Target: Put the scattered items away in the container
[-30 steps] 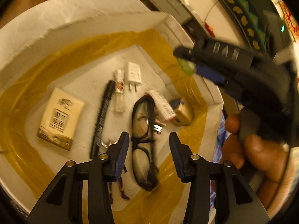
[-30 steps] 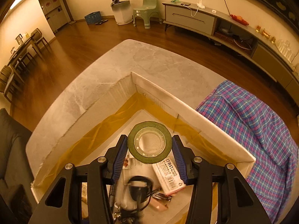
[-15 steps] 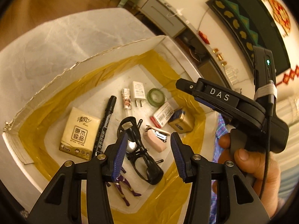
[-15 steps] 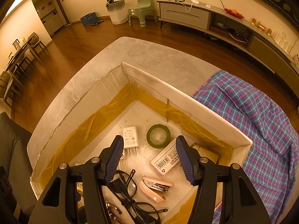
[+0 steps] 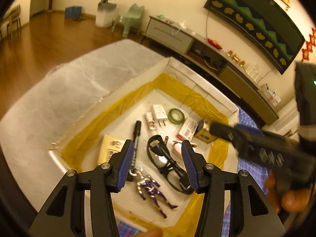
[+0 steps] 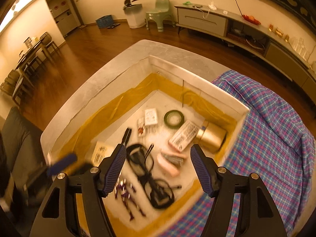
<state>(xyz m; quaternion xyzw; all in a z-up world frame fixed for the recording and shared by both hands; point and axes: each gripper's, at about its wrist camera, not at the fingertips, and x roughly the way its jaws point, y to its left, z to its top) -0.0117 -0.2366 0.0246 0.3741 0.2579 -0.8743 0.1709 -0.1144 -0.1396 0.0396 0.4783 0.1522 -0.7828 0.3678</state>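
A white foam box (image 5: 136, 75) (image 6: 215, 86) with yellow tape inside holds several items. A green tape roll (image 5: 175, 116) (image 6: 174, 118) lies flat near its far corner, beside a white charger (image 5: 159, 112). Black glasses (image 5: 167, 162) (image 6: 148, 169), a black marker (image 5: 136, 134), a purple figure (image 5: 151, 187), a tissue pack (image 5: 110, 150), a pink stapler (image 6: 169, 163) and a gold tin (image 6: 212, 136) lie there too. My left gripper (image 5: 156, 166) hangs above the box, jaws opening, nothing between them. My right gripper (image 6: 158, 170) is also above it, jaws opening, empty.
The box stands on a grey marble table (image 6: 126, 59). A plaid cloth (image 6: 272, 122) covers the table to the right. A hand (image 5: 292, 199) holds the right gripper's body at the right of the left wrist view. A TV cabinet (image 6: 217, 21) lines the far wall.
The right gripper let go of the green tape roll, which now lies in the box, and pulled back with wider jaws. The left gripper rose and rolled, showing more of the room.
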